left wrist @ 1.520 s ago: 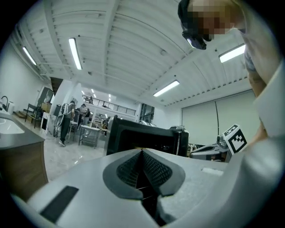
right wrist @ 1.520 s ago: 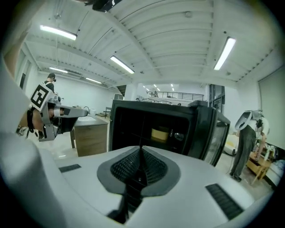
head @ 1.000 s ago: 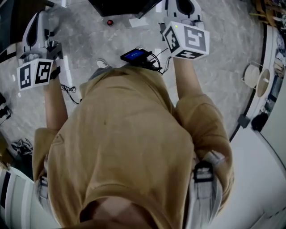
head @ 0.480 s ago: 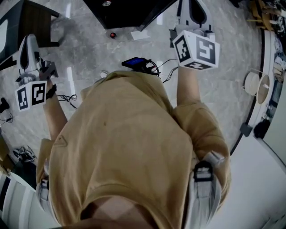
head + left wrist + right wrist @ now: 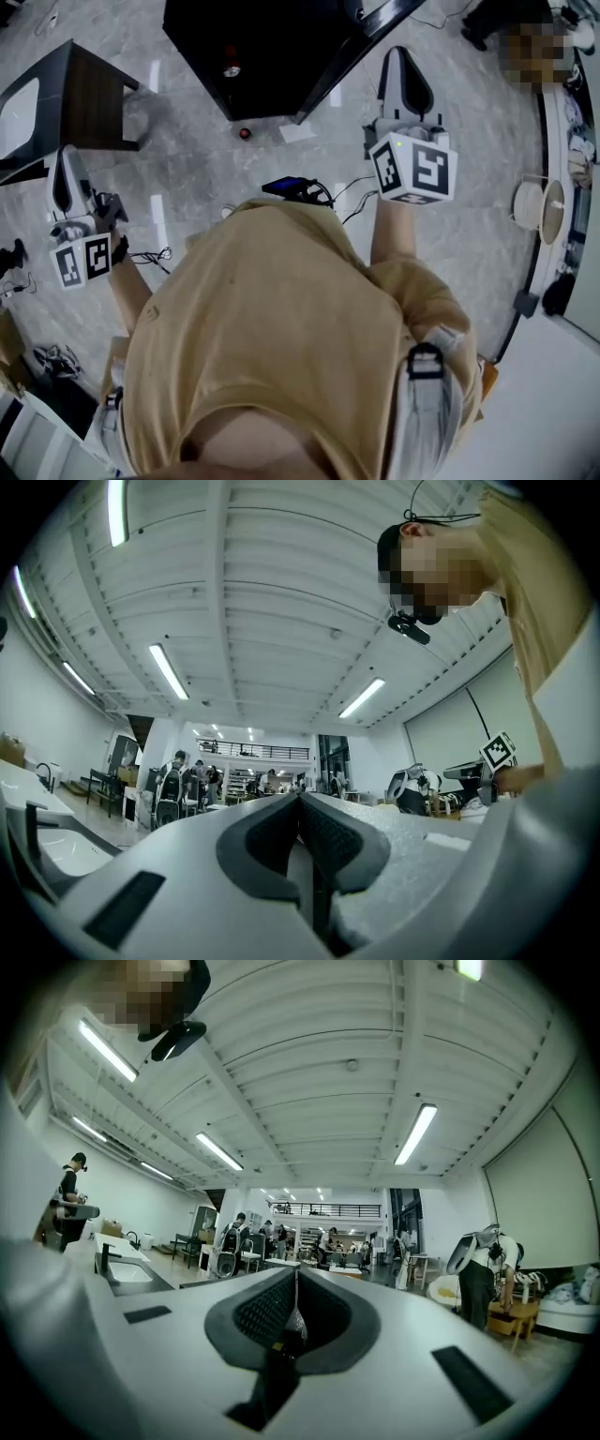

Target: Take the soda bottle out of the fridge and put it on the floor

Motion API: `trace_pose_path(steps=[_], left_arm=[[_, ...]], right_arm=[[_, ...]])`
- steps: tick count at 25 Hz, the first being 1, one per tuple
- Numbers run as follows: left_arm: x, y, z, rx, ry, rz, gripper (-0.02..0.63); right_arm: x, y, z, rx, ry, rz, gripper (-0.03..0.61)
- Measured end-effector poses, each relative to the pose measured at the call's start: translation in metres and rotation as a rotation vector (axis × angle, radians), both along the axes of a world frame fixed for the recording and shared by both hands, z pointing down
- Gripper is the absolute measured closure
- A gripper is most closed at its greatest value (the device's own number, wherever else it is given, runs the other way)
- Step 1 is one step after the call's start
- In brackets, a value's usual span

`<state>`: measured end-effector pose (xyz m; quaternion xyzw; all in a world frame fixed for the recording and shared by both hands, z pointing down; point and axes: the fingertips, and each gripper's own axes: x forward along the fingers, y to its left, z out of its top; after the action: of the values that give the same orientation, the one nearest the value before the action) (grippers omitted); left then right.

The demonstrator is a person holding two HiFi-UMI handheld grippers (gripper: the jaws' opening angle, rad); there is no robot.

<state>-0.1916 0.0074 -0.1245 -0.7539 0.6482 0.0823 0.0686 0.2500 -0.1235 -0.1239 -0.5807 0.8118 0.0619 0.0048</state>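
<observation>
No soda bottle is plainly visible in any view. A small red round thing lies on the floor in front of the black fridge; I cannot tell what it is. My left gripper is held out at the person's left, above the floor, shut and empty. My right gripper reaches forward near the fridge's right corner, also shut and empty. The left gripper view shows the left gripper with pads pressed together, pointing across a large hall. The right gripper looks the same in its own view.
A dark low table stands at the left, a cable and a small black device lie on the marble floor near the person's feet. A white curved counter runs along the right. Several people stand far off in the hall.
The person has straightened up and the floor now looks farther away. Both grippers have risen with the hands and stayed shut. More of the black fridge has come into view.
</observation>
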Motion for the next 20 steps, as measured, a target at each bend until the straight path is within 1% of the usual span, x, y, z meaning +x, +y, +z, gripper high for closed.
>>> trace_pose_path(steps=[3,6,9,13,18,20], left_arm=[[0.0,0.0,-0.005,0.006,-0.005,-0.007,0.611],[0.006,-0.008,-0.003,-0.004,0.008,0.008,0.611],[0.012,-0.014,-0.004,-0.006,0.011,0.022,0.611],[0.031,-0.016,0.001,-0.026,0.017,0.06,0.611],[0.051,-0.013,0.0,-0.025,0.016,0.098,0.611],[0.056,-0.007,0.005,-0.036,0.018,0.108,0.611]], right_arm=[[0.003,0.007,-0.008,0.01,0.015,0.005,0.572],[0.003,0.005,-0.007,0.007,0.035,0.003,0.572],[-0.002,0.001,-0.009,0.011,0.031,-0.006,0.572],[-0.006,0.008,-0.015,0.018,0.046,-0.038,0.574],[-0.012,0.014,-0.021,0.036,0.029,-0.069,0.574],[-0.013,0.019,-0.02,0.036,0.017,-0.08,0.574]])
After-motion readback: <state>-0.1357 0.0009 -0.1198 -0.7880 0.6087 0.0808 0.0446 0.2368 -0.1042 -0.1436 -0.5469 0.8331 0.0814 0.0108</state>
